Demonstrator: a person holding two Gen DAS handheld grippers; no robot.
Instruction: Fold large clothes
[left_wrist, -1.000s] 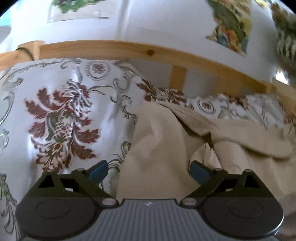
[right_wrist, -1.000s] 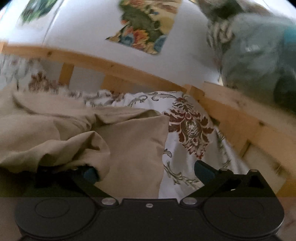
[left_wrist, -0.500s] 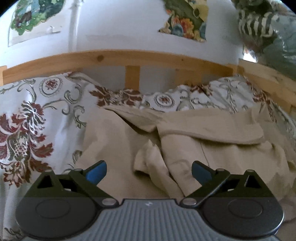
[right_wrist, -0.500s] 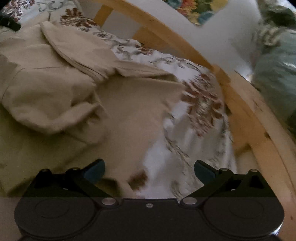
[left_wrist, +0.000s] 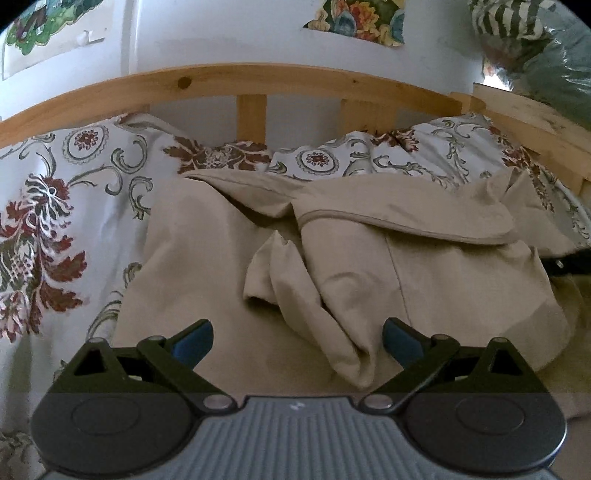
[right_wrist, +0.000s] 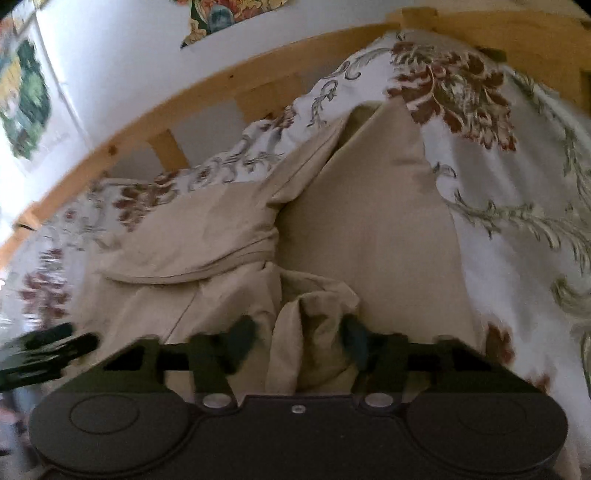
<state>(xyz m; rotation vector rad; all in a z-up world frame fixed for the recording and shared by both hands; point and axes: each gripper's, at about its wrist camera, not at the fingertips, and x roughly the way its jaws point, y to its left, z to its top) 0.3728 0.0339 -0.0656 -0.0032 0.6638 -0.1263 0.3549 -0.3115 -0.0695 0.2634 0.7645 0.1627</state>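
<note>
Right gripper (right_wrist: 297, 338) closing on rumpled beige garment (right_wrist: 314, 332).

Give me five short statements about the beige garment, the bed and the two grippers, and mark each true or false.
1. The beige garment lies crumpled on a floral bedspread. True.
2. The left gripper is clamped on the garment. False: it is open, pads apart.
3. A bunched fold sits between the pads of the right gripper, whose jaws have just been closing. True.
4. The bed frame is black metal. False: it is light wood.
5. The wall behind is bare. False: colourful pictures hang there.
</note>
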